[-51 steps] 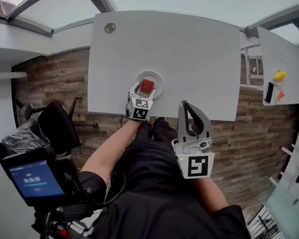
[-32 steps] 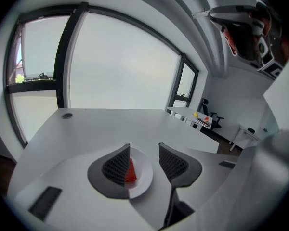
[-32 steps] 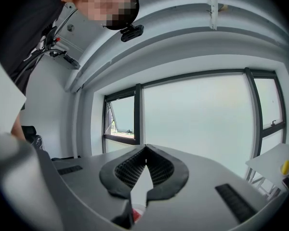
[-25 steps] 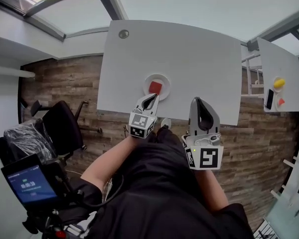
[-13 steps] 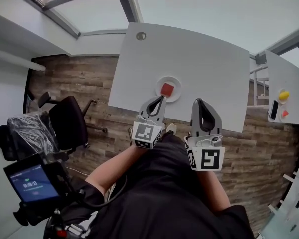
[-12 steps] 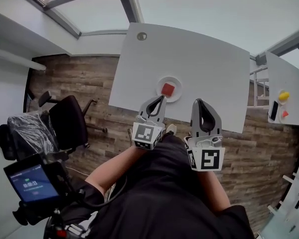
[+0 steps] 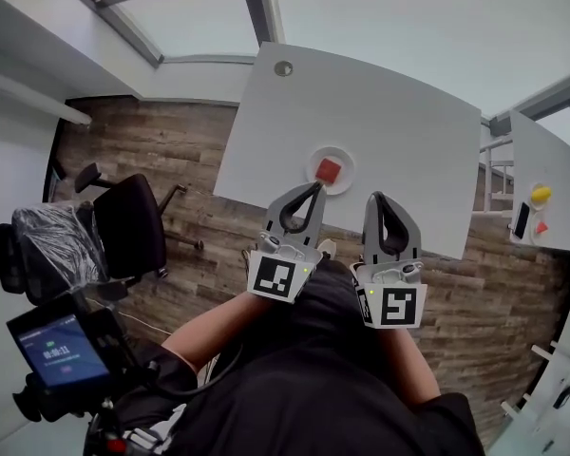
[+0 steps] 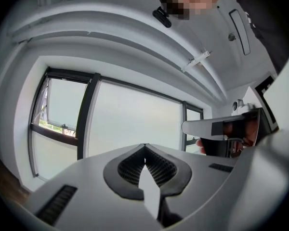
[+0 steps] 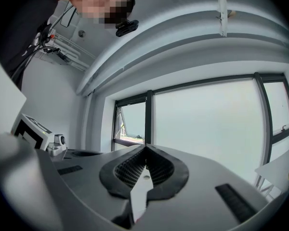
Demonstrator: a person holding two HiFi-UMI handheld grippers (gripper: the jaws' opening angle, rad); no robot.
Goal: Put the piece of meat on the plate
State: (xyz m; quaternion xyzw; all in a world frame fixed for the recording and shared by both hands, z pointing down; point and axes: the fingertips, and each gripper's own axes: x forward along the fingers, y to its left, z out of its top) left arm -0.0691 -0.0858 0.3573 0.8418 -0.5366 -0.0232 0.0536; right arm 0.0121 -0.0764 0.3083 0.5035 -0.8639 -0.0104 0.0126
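Piece of meat (image 7: 329, 170) sitting on the plate (image 7: 313, 162).
Head view: the left gripper (image 7: 315, 186) and right gripper (image 7: 375, 198) are pointing level, side by side, nearer than the plate. Gripper views: both pairs of jaws are pressing together, pinching nothing.

White table (image 7: 389, 103) bearing a plate (image 7: 313, 172)

The left gripper (image 7: 314, 189) and right gripper (image 7: 376, 199) point level, side by side (just apart), each with jaws closed on nothing.
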